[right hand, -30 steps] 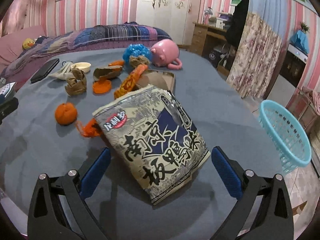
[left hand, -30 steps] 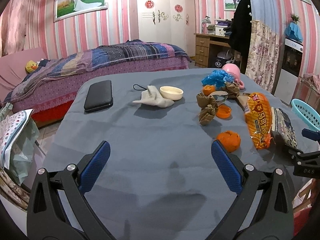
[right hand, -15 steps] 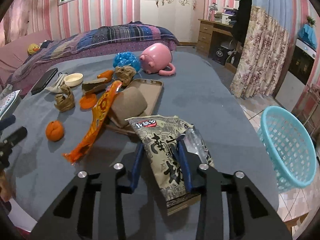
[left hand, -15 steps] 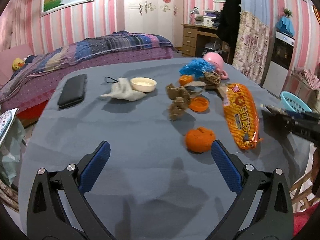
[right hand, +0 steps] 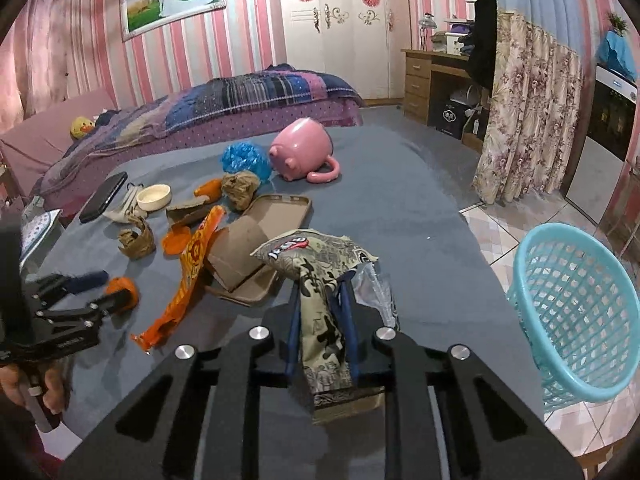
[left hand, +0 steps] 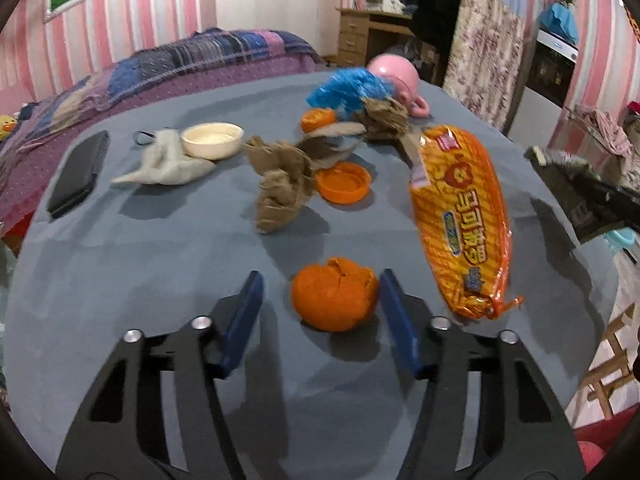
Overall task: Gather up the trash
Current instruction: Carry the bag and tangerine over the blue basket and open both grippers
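Fingers of the left gripper (left hand: 320,316) are closing around the orange peel (left hand: 335,298), not yet touching; it looks light, soft, crushable. Right gripper (right hand: 320,322) fingers pinch the crinkly snack bag (right hand: 318,280), still tightening.

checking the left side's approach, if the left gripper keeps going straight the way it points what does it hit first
Most likely the orange peel, lying on the table between the closing fingers of the left gripper, not yet pinched; depth is hard to judge.
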Motion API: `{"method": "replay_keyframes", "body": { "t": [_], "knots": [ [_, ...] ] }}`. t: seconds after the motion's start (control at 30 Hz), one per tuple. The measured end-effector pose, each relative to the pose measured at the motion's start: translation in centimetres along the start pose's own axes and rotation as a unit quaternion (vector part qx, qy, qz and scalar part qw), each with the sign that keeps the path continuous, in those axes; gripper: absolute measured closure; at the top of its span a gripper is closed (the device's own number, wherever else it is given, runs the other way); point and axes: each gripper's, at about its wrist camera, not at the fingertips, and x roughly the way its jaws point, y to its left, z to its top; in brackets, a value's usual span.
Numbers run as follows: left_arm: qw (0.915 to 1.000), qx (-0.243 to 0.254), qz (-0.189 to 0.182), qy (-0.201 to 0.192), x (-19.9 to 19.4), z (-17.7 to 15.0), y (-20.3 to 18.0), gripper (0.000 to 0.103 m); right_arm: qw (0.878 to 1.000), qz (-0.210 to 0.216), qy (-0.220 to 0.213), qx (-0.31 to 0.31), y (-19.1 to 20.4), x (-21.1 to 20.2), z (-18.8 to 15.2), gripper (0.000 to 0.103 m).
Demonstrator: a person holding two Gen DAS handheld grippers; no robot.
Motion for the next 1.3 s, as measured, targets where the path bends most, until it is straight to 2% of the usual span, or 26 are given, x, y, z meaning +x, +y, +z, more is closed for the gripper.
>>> {"method": "replay_keyframes", "body": {
  "t": [0.03, 0.13, 0.3, 0.47, 0.67, 0.77, 0.93, 1.13, 1.3],
  "knots": [
    [1.0, 0.005, -0.004, 0.004, 0.2, -0.1, -0.3, 0.06, 1.0, 0.0, -0.002, 0.002, -0.2, -0.2, 0.1, 0.084],
    [0.9998, 0.02, -0.004, -0.001, 0.0, -0.2, -1.1, 0.075, 1.0, -0.001, -0.008, 0.007, -0.3, -0.6, 0.1, 0.084],
    [0.9995, 0.025, 0.015, -0.014, -0.8, 0.0, -1.2, 0.084, 1.0, -0.004, -0.014, 0.005, -0.5, -1.1, 0.1, 0.085],
    [0.9981, -0.001, 0.031, -0.053, -2.9, 2.6, -0.3, 0.085, 0.999, -0.009, -0.037, 0.008, -1.1, -2.8, 0.7, 0.085],
    [0.9948, -0.005, 0.022, -0.099, -4.0, 7.9, -2.8, 0.085, 0.996, -0.031, -0.073, 0.034, -4.7, -5.0, 2.7, 0.085],
    [0.9921, 0.009, 0.004, -0.125, -4.4, 10.2, -5.7, 0.085, 0.994, -0.051, -0.082, 0.046, -7.2, -5.8, 3.3, 0.085],
    [0.9893, 0.035, -0.034, -0.137, -3.5, 12.4, -10.8, 0.085, 0.988, -0.091, -0.094, 0.081, -13.0, -6.7, 4.0, 0.085],
    [0.9871, 0.058, -0.076, -0.128, -0.9, 13.5, -17.2, 0.085, 0.98, -0.125, -0.095, 0.119, -18.5, -6.6, 3.3, 0.085],
    [0.9834, 0.093, -0.101, -0.119, 1.4, 13.3, -22.7, 0.085, 0.976, -0.145, -0.078, 0.143, -22.0, -5.4, 2.1, 0.085]
  ]
}}
